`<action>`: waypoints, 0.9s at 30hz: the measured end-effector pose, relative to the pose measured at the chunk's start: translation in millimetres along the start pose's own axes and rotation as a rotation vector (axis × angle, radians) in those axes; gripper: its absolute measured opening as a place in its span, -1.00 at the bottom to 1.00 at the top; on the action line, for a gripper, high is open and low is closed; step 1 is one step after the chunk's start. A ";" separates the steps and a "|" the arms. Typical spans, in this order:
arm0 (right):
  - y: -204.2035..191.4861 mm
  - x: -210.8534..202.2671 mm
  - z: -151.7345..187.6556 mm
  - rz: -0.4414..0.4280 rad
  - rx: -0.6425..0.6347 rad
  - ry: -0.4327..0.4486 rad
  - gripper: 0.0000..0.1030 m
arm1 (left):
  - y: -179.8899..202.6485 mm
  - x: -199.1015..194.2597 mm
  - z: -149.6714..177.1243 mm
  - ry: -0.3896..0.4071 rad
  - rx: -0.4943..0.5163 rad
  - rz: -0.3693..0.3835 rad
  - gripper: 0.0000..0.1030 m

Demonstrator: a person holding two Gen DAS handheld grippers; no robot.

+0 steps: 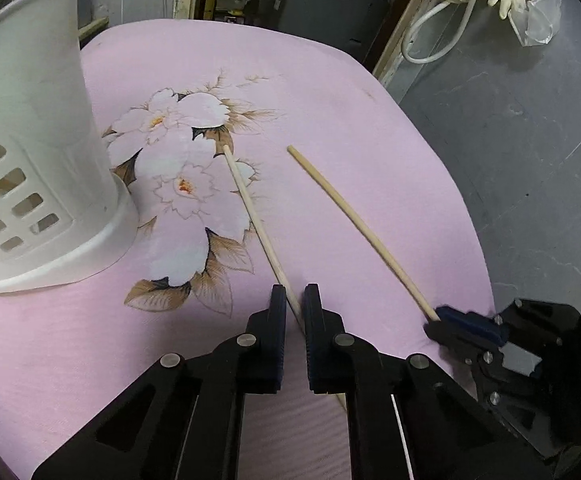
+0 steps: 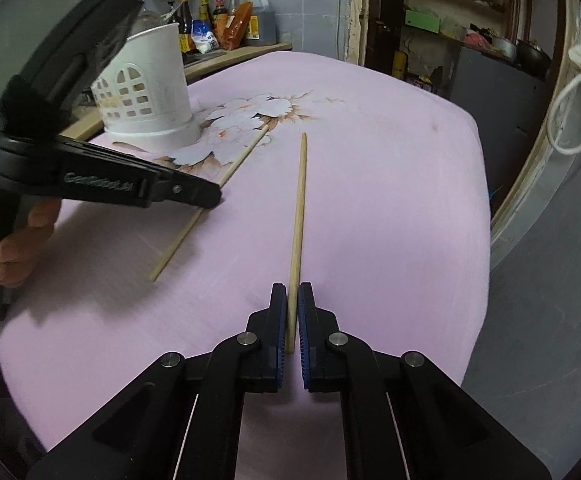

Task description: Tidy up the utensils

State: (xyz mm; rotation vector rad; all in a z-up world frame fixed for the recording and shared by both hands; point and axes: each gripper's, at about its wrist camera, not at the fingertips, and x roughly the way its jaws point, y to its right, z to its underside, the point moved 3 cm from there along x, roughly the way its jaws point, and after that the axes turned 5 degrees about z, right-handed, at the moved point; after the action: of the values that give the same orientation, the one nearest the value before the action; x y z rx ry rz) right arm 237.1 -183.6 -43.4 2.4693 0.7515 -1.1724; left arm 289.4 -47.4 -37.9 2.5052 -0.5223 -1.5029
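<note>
On the pink floral cloth of the table, two wooden chopsticks, lying apart and fanning outward: left chopstick across the printed blossoms, right chopstick on plain cloth. Likely very light, stiff, thin and smooth — apt to roll, pivot or slip in a pinch. Best taken near the thick near end, square across the shaft. Left hand-held gripper narrowed to a slim gap, left chopstick running between the pads, apparently pinched. Right hand-held gripper closed likewise on the near end of the right chopstick — tips low on the cloth. Beyond, a white slotted utensil holder standing upright just beside the flowers, empty as far as visible, probably the destination.
</note>
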 end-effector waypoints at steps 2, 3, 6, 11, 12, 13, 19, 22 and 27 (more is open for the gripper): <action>-2.2 -2.7 4.2 -0.023 0.011 -0.005 -0.93 | -1.5 -3.7 3.8 -0.003 0.003 -0.004 -0.89; -3.6 -4.6 6.5 -0.036 0.016 -0.009 -0.93 | -2.2 -5.1 5.3 -0.007 0.000 0.000 -0.89; -7.8 -11.1 13.4 -0.064 0.028 -0.021 -0.94 | -8.9 -14.7 14.8 -0.025 -0.010 0.022 -0.91; -15.6 -21.3 24.3 -0.065 0.010 -0.039 -0.92 | -22.1 -38.6 34.9 -0.044 -0.017 0.049 -0.93; -15.5 -20.9 23.6 -0.065 0.006 -0.041 -0.91 | -21.4 -41.9 37.4 -0.044 -0.015 0.050 -0.93; -15.3 -19.6 22.0 -0.063 0.003 -0.041 -0.89 | -22.8 -46.4 41.1 -0.045 -0.008 0.054 -0.93; -14.0 -0.4 -1.8 -0.061 -0.022 -0.039 -0.55 | -14.4 -52.6 49.2 -0.049 0.078 0.048 -0.92; -13.1 14.1 -16.4 -0.059 -0.046 -0.035 -0.55 | -12.7 -48.7 45.7 -0.051 0.103 0.039 -0.90; -8.9 37.6 -39.5 -0.096 -0.037 -0.014 -0.54 | -11.6 -34.8 33.8 -0.056 0.116 0.030 -0.87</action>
State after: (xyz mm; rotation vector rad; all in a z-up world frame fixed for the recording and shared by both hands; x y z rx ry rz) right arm 276.4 -145.2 -48.9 2.4164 0.8888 -1.1960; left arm 247.1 -22.4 -29.3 2.5338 -0.6714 -1.5791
